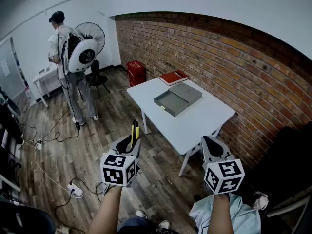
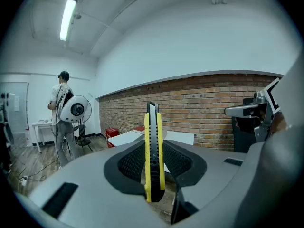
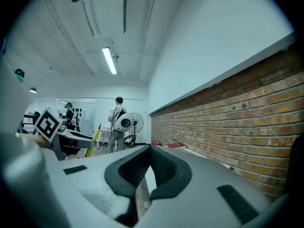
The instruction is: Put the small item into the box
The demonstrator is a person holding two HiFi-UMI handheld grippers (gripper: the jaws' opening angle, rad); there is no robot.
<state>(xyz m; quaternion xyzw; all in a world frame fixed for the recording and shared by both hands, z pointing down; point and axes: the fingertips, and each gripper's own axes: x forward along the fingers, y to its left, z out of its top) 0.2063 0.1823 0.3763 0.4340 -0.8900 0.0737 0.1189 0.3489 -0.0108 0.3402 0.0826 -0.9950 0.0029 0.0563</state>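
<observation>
Now left hand-held gripper (image 1: 132, 144) clamps one knife (image 2: 154, 151), right hand-held gripper (image 1: 211, 143) sits closed.

All three views toward table (image 1: 204, 116)

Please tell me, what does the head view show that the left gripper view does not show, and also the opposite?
Only the head view shows the open grey box and the marker cube of the left claw. Only the left gripper view shows the ceiling lamp and, close up, the pads pressing both sides of the yellow utility knife. Both show that knife upright in the left claw, the white table, the brick wall, the person with a backpack, and the fan.
</observation>
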